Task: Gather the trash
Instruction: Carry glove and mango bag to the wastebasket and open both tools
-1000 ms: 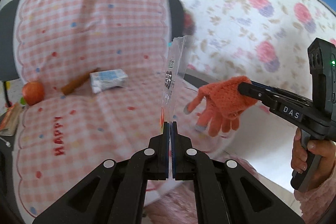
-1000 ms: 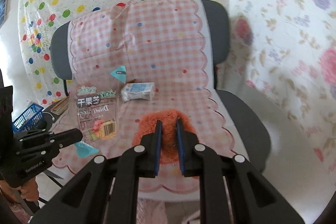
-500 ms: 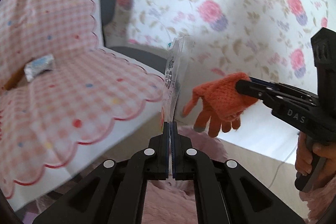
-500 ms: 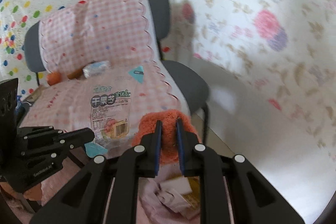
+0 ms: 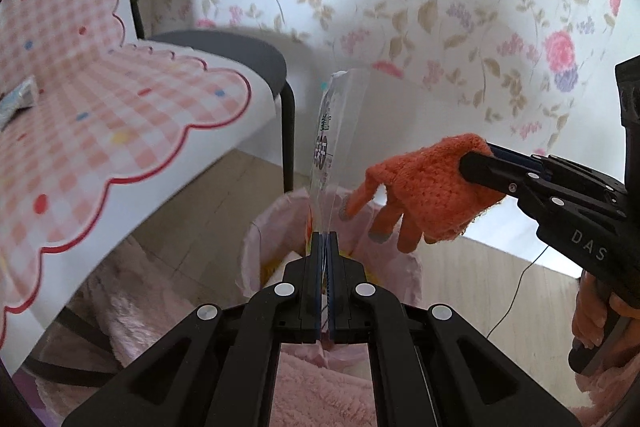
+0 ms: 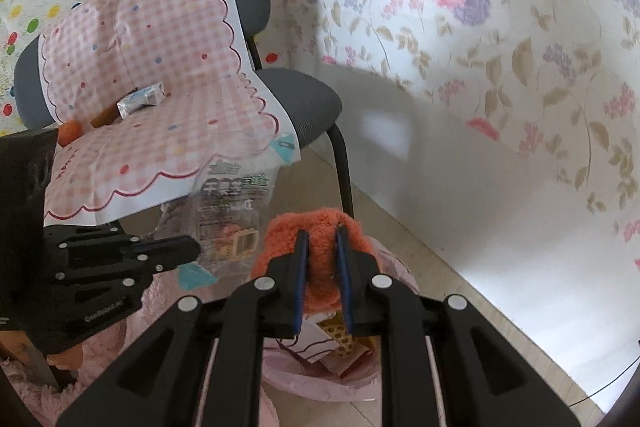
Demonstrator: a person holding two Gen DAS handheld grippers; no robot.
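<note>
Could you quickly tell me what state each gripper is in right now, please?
Left gripper: shut on the clear snack wrapper.
Right gripper: shut on the orange glove.

The trash bin (image 6: 392, 379) contents are largely hidden behind the right gripper (image 6: 322, 239). The carton (image 5: 18, 99) is cut off at the frame edge.

Left tool (image 5: 325, 239) pinching wrapper (image 5: 334, 135), orange glove (image 5: 428, 187) beside
</note>
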